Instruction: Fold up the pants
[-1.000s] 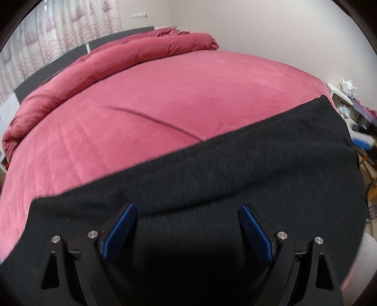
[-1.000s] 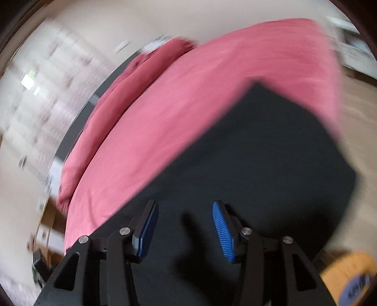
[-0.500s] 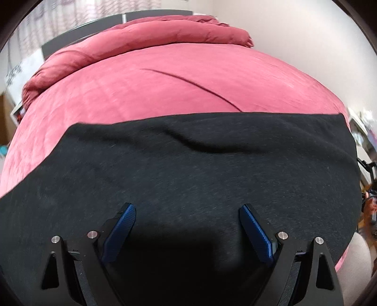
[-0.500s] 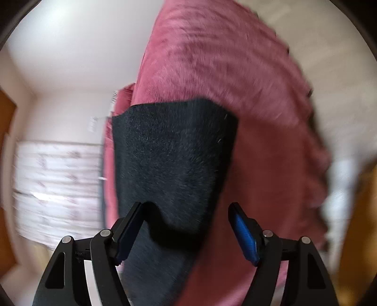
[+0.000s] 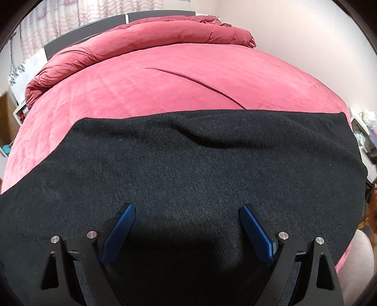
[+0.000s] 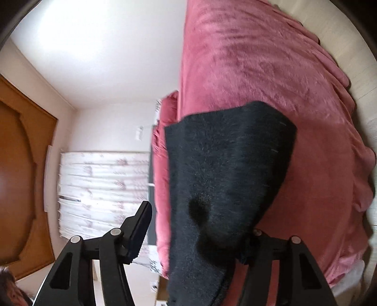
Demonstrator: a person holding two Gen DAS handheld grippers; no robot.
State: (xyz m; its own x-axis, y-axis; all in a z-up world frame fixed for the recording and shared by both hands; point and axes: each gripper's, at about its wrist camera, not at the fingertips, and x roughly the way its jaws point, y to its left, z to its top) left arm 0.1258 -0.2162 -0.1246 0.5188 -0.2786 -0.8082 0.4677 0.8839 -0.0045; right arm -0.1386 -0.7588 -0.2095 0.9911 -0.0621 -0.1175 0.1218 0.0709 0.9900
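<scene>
Black pants (image 5: pixel 188 169) lie spread flat across the near part of a pink bed (image 5: pixel 165 82), their far edge slightly rippled. My left gripper (image 5: pixel 187 226) is open and empty, its blue pads low over the cloth. In the right wrist view the camera is rolled sideways. The pants (image 6: pixel 223 176) lie between my right gripper's (image 6: pixel 195 230) wide-open jaws, and the cloth covers the right finger. The left finger (image 6: pixel 139 228) is free of the cloth.
A rolled pink duvet (image 5: pixel 141 40) lies along the headboard. Curtains (image 5: pixel 70 16) hang behind. Cluttered furniture (image 5: pixel 362 131) stands at the bed's right. A wooden door (image 6: pixel 21 179) and the bed's hanging side (image 6: pixel 329 188) show in the right wrist view.
The left view has swung so the pants' far edge lies level. My right gripper has rolled sideways, opened wider and come in at the pants' edge, with cloth now between its jaws.
</scene>
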